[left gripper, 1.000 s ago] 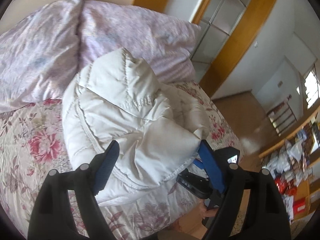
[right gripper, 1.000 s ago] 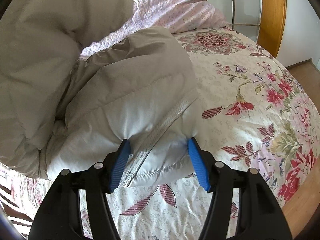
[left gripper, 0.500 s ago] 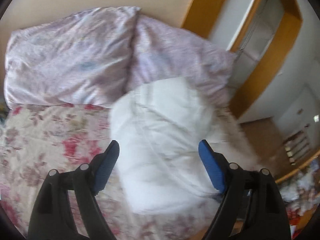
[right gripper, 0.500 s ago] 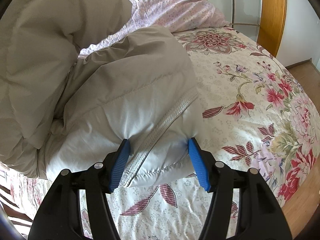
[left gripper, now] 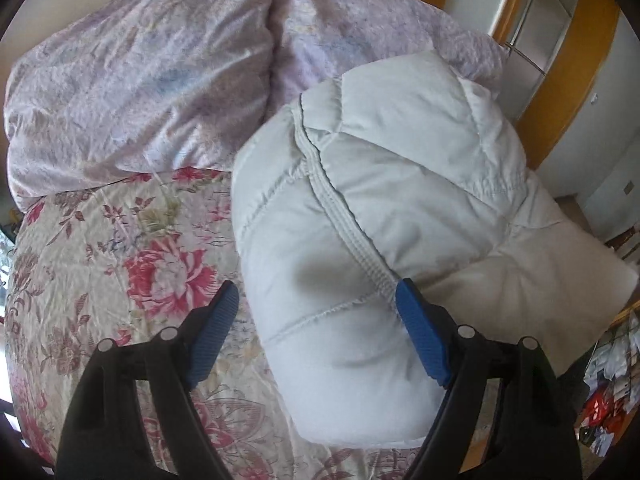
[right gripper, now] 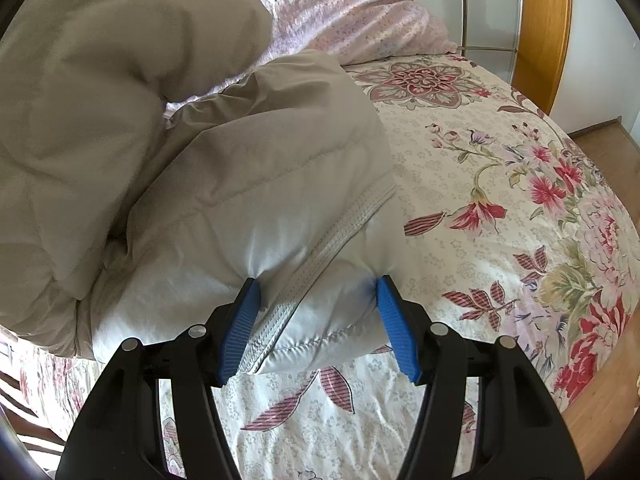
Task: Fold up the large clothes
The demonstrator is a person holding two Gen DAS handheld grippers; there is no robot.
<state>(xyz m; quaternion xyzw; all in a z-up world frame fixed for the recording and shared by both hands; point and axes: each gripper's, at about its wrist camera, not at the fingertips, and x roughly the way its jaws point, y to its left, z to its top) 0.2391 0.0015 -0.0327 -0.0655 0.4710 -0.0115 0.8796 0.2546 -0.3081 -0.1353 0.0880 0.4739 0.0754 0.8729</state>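
Note:
A bulky white padded jacket (left gripper: 380, 208) lies bunched on the flowered bedspread (left gripper: 120, 264). In the left wrist view my left gripper (left gripper: 316, 304) is open; the jacket's lower end lies between its jaws, against the right blue pad (left gripper: 420, 336), with the left pad over bare bedspread. In the right wrist view the jacket (right gripper: 248, 184) fills the left half. My right gripper (right gripper: 316, 304) is held wide with both blue pads pressed into a padded fold with a stitched seam, pinching it.
Two pale lilac pillows (left gripper: 152, 72) lie at the head of the bed. A wooden door frame (left gripper: 576, 64) and floor stand beyond the bed's right side. Flowered bedspread (right gripper: 500, 200) stretches to the right of the jacket, ending at wooden floor (right gripper: 600, 412).
My left gripper has swung left and closer over the bed; the jacket has shifted from centre to right in its view. The right gripper has stayed pressed on the same fold.

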